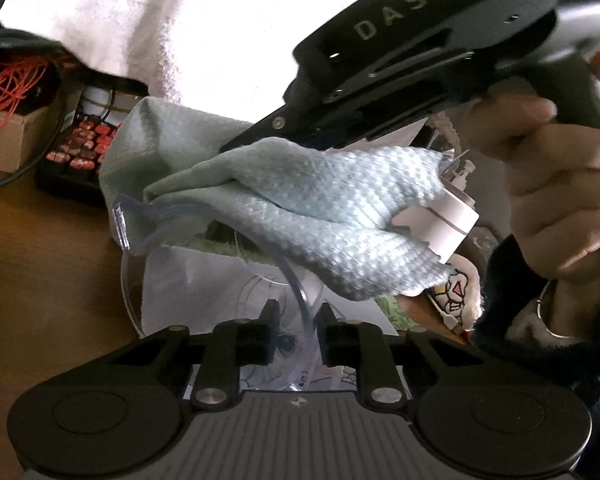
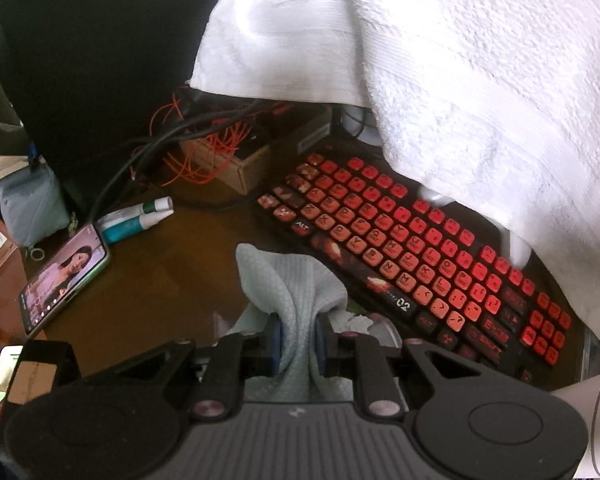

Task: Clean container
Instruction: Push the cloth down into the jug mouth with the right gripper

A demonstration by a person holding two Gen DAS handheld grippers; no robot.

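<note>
A white towel (image 2: 440,80) hung above the red keyboard (image 2: 420,256). The right gripper (image 2: 298,344) pinched the blue cloth (image 1: 320,208), stuffed into the clear container (image 1: 140,224) on the desk. The left gripper (image 1: 296,320) was nearly closed on the container's rim. Only the right view showed a phone (image 2: 66,276).

Legible markings only. "DAS" in pale capitals on the black body of the right gripper (image 1: 236,148), at about 1 o'clock in the left wrist view. On the red-keyed keyboard (image 2: 400,248), right wrist view, 3 to 5 o'clock: "ALT" on a left-end key, "02" on the spacebar, "ENTER" and "SHIFT" near the right end (single letter keys mostly too blurred). Phone (image 2: 66,276) screen, 9 o'clock: no readable text.
</note>
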